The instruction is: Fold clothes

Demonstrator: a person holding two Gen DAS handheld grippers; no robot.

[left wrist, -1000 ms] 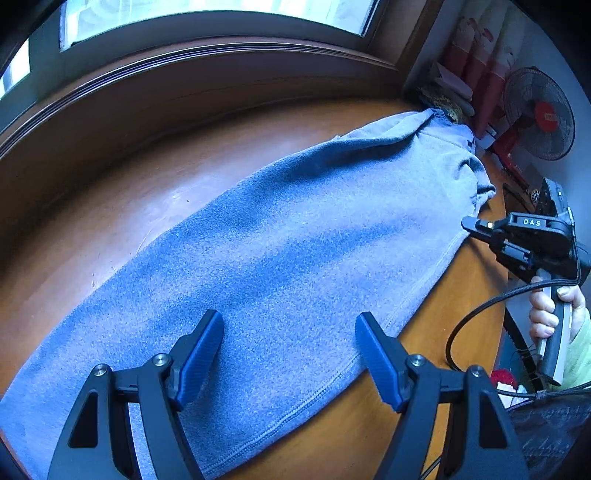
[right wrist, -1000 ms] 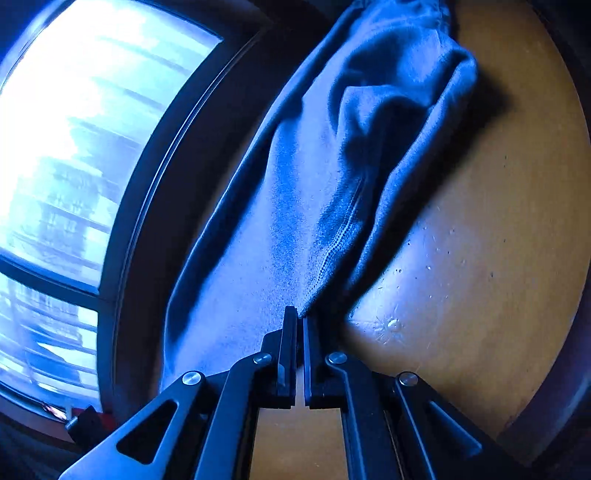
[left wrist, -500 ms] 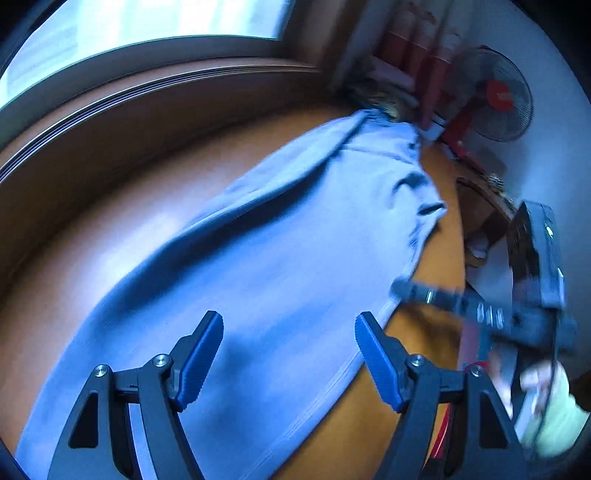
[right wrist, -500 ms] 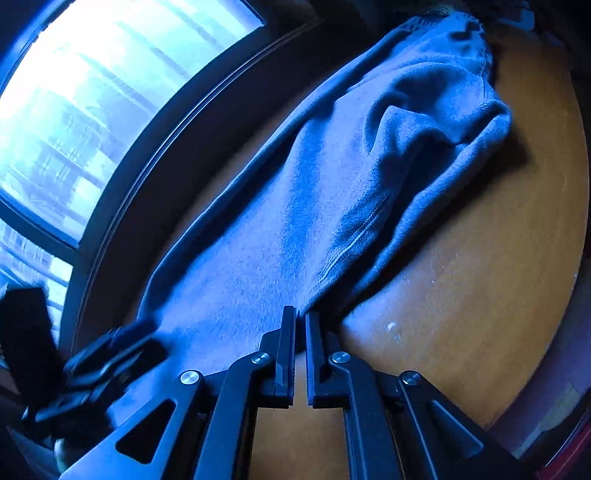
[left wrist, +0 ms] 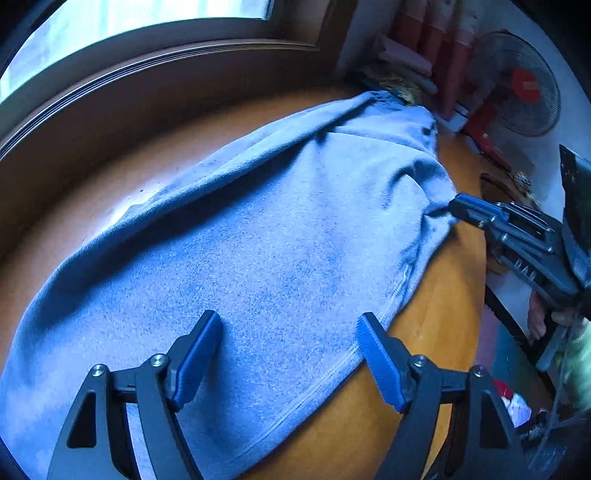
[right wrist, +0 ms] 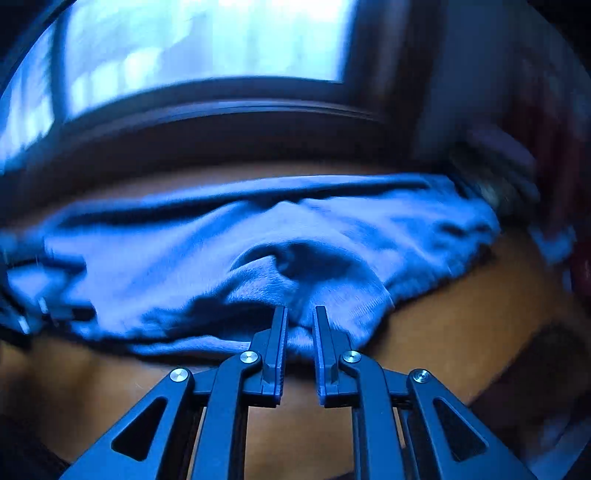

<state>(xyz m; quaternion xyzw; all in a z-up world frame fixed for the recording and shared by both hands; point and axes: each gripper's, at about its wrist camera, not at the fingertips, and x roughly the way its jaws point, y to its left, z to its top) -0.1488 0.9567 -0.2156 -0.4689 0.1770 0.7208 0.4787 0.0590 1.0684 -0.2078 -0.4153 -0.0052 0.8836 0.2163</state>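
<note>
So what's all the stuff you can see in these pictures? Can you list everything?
blue garment: one, soft blue-grey fabric, spread long across the table, rumpled at the far end
table: one, orange-brown wood, under the garment
window: one, bright, dark frame, behind the table
fan: one, dark cage with a red centre, far right corner
red things: a few, red and pink, blurred, against the wall beside the fan; cannot tell what they are
left gripper: one, black with blue pads, open above the garment's near part, nothing between its jaws
right gripper: one, black, jaws opening, garment edge between them
hand: one, holding the right gripper's handle, right edge
</note>
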